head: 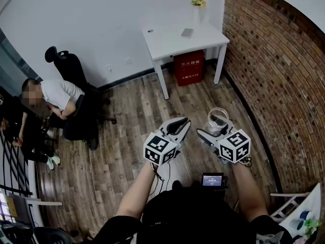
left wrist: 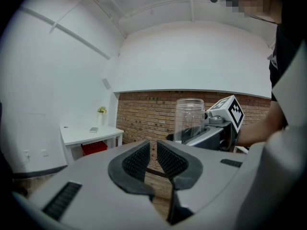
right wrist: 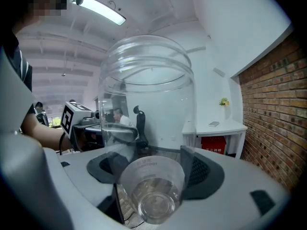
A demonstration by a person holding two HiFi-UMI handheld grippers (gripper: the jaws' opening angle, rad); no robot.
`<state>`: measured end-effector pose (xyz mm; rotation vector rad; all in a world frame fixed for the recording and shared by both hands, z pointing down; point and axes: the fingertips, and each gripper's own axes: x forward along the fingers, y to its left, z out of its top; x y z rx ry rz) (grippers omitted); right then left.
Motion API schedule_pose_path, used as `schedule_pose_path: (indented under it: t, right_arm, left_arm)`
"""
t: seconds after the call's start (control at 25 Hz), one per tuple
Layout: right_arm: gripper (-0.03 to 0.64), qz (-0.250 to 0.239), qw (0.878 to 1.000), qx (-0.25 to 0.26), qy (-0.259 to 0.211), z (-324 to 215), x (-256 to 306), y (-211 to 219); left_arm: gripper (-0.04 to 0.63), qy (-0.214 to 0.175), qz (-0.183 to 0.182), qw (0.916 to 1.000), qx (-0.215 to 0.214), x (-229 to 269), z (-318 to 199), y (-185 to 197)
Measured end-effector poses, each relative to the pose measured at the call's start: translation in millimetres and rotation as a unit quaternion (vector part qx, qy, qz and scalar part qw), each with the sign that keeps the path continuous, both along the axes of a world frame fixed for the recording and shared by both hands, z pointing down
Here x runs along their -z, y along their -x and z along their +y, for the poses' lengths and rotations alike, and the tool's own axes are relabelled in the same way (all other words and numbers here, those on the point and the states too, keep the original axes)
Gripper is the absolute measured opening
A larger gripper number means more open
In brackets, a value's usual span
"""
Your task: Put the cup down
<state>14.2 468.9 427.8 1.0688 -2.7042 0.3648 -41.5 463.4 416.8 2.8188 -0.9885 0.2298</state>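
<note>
A clear plastic cup (head: pixel 218 117) is held in the air over the wood floor, and my right gripper (head: pixel 215 129) is shut on its lower part. The right gripper view looks along the cup (right wrist: pixel 146 104), with its base between the dark pads (right wrist: pixel 204 170). My left gripper (head: pixel 181 125) hovers just left of it at the same height, jaws shut with nothing between them. In the left gripper view the cup (left wrist: pixel 189 116) stands upright in the right gripper (left wrist: pixel 211 134), beyond my left gripper (left wrist: pixel 156 158).
A white table (head: pixel 170 40) stands against the far wall with a small flower vase (head: pixel 197 4) and a flat phone-like thing (head: pixel 187 32) on it, and a red box (head: pixel 189 67) beneath. A brick wall (head: pixel 277 70) runs along the right. A person sits on an office chair (head: pixel 71 70) at left.
</note>
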Motion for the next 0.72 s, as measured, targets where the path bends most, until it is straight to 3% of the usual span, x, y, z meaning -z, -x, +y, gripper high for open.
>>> schedule_pose_path:
  t: [0.72]
  right_arm:
    - [0.364,-0.006,1.000,-0.001,0.010,-7.4,-7.8,-15.6]
  left_arm:
    - [0.055,0.010,-0.011,0.9999,0.004,-7.6,-9.3,-10.8]
